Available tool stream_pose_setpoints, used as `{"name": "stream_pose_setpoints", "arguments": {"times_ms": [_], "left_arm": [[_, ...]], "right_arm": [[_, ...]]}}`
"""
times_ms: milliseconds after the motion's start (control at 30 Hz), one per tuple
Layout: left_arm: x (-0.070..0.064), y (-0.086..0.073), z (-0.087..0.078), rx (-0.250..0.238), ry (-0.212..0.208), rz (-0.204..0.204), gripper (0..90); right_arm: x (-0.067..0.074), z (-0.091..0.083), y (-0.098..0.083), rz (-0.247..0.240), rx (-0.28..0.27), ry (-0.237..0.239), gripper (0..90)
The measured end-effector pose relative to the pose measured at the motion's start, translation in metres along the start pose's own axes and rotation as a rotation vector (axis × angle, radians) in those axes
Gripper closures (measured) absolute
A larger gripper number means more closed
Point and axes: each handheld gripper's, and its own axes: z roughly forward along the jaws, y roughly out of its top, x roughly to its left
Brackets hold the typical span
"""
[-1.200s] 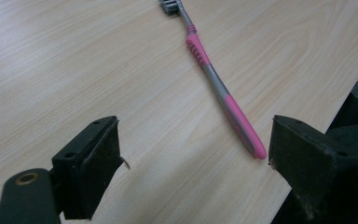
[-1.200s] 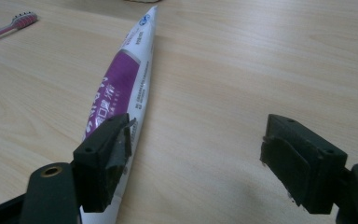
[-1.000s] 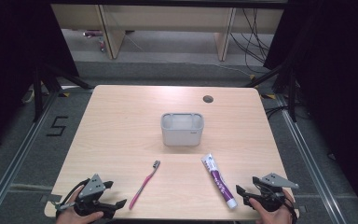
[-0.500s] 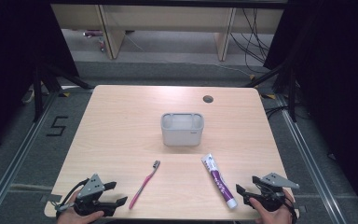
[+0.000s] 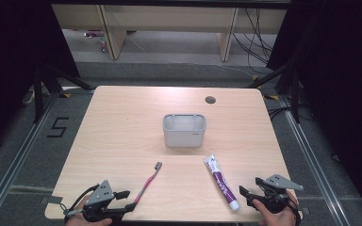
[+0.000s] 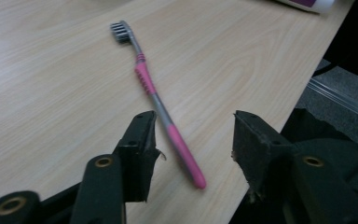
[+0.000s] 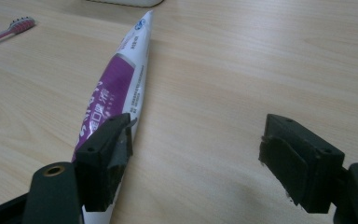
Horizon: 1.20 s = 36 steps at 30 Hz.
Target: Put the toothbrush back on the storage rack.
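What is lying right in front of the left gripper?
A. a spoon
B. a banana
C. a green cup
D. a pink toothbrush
D: the pink toothbrush lies on the table, its handle end between the left gripper jaws, which have just been closing.

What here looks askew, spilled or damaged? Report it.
Nothing is spilled or broken. The pink-and-grey plastic toothbrush and the purple-and-white toothpaste tube lie flat and slanted on the light wooden table, outside the grey plastic holder, which stands upright.
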Motion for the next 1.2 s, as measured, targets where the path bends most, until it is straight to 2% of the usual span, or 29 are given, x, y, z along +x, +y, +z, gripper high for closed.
{"name": "stream_pose_setpoints", "arguments": {"times_ms": [233, 267, 300, 367, 400, 433, 467, 500, 633, 833, 867, 900, 967, 1000, 1033, 1067, 1200], "left_arm": [[-0.007, 0.000, 0.010, 0.058, -0.018, 0.043, 64.5], [-0.007, 0.000, 0.012, 0.056, -0.018, 0.050, 65.3], [-0.007, 0.000, 0.011, 0.073, -0.006, 0.070, 65.3], [-0.009, 0.000, 0.013, 0.074, -0.004, 0.074, 68.8], [-0.008, 0.000, 0.013, 0.084, 0.000, 0.096, 71.0], [-0.010, 0.001, 0.014, 0.085, -0.001, 0.097, 72.9], [-0.010, 0.001, 0.016, 0.081, 0.001, 0.101, 75.3], [-0.010, 0.001, 0.016, 0.093, 0.003, 0.110, 76.6], [-0.009, 0.002, 0.019, 0.114, 0.003, 0.147, 86.4], [-0.008, 0.001, 0.022, 0.143, 0.017, 0.150, 89.3], [-0.007, 0.001, 0.022, 0.150, 0.015, 0.157, 89.3], [-0.008, 0.000, 0.023, 0.138, 0.006, 0.133, 89.3], [-0.006, 0.000, 0.023, 0.146, 0.018, 0.145, 89.3], [-0.006, 0.000, 0.023, 0.150, 0.015, 0.140, 89.3], [-0.007, -0.001, 0.023, 0.142, 0.012, 0.127, 89.3], [-0.005, -0.001, 0.022, 0.159, 0.021, 0.144, 89.3], [-0.005, 0.000, 0.022, 0.157, 0.021, 0.140, 89.3]], "right_arm": [[0.001, 0.001, 0.000, 0.001, 0.008, 0.010, 25.5], [-0.002, 0.002, 0.000, -0.028, 0.000, 0.013, 25.5], [-0.002, 0.002, 0.000, -0.028, 0.000, 0.013, 25.5], [-0.001, 0.002, 0.000, -0.028, 0.000, 0.014, 25.5], [0.000, 0.002, 0.000, -0.023, 0.001, 0.015, 25.5], [-0.002, 0.002, 0.000, -0.050, -0.007, 0.009, 25.5], [0.001, 0.002, 0.000, -0.018, -0.006, 0.018, 25.5], [-0.001, 0.002, 0.001, -0.038, 0.000, 0.026, 25.5], [-0.002, 0.002, 0.001, -0.046, 0.004, 0.022, 25.5], [-0.001, 0.002, 0.001, -0.037, 0.015, 0.049, 25.5], [-0.001, 0.001, 0.001, -0.042, 0.018, 0.043, 25.5], [-0.001, 0.002, 0.001, -0.039, 0.018, 0.047, 25.5], [0.001, 0.001, 0.001, -0.031, 0.020, 0.035, 25.6], [-0.001, 0.001, 0.002, -0.060, 0.016, 0.023, 25.6], [-0.001, 0.001, 0.002, -0.061, 0.015, 0.023, 25.7], [-0.001, 0.001, 0.002, -0.059, 0.014, 0.026, 25.7], [-0.001, 0.001, 0.002, -0.066, 0.011, 0.022, 25.8]]}}
